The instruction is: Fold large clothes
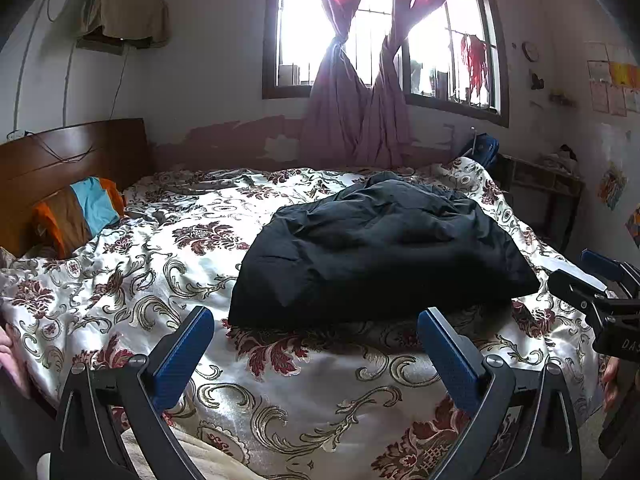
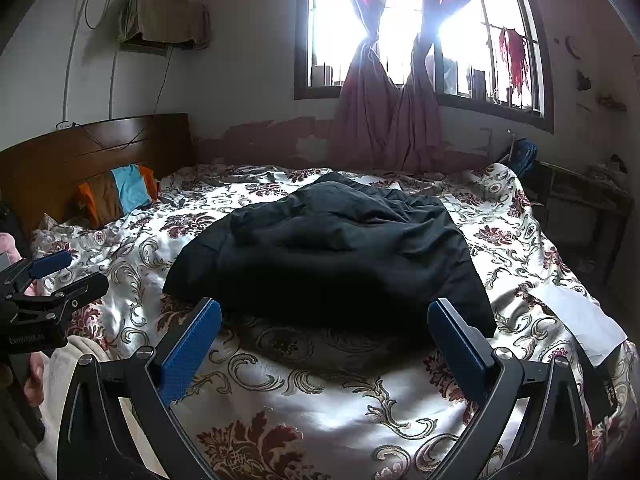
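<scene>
A large black padded garment [image 1: 376, 256] lies folded into a thick bundle on the floral bedspread [image 1: 160, 264]; it also shows in the right wrist view [image 2: 328, 256]. My left gripper [image 1: 316, 344] is open and empty, held just short of the garment's near edge. My right gripper [image 2: 324, 340] is open and empty, also just short of the near edge. The right gripper also shows at the right edge of the left wrist view [image 1: 592, 280], and the left gripper shows at the left edge of the right wrist view [image 2: 60, 276].
A wooden headboard [image 1: 72, 156] and an orange, brown and blue pillow [image 1: 80, 212] are at the left. A window with tied pink curtains [image 1: 360, 92] is behind the bed. A dark side table [image 1: 540, 188] stands at the right. A white paper [image 2: 576, 312] lies on the bed's right edge.
</scene>
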Demonstrator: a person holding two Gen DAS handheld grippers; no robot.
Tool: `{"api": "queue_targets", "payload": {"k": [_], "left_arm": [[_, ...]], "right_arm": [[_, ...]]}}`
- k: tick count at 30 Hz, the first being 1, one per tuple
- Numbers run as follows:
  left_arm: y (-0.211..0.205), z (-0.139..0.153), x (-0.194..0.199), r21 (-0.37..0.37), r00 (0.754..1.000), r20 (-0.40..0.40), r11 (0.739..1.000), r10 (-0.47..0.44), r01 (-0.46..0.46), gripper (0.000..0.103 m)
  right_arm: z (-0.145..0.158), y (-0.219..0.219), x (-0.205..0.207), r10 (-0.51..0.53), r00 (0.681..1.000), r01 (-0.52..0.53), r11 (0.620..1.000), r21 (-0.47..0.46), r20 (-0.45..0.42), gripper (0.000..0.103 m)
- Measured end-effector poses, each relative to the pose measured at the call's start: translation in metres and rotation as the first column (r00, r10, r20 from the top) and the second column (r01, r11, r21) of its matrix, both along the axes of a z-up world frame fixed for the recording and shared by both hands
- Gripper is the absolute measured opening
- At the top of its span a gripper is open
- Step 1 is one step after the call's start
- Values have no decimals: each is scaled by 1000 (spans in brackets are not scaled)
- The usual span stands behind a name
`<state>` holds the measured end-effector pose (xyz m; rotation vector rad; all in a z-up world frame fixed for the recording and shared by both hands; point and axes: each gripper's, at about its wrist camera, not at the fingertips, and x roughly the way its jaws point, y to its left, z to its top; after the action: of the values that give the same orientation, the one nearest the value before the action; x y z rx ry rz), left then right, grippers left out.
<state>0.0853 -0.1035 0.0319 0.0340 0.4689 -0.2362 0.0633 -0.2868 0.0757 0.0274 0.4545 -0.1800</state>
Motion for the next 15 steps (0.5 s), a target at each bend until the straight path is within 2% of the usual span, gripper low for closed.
{"api": "queue_targets", "payload": {"k": [15], "left_arm": [[-1,0,0,2,1000,-1,1000,-2,2,103]], "right_arm": [[-1,0,0,2,1000,-2,1000,2,-3,102]]}}
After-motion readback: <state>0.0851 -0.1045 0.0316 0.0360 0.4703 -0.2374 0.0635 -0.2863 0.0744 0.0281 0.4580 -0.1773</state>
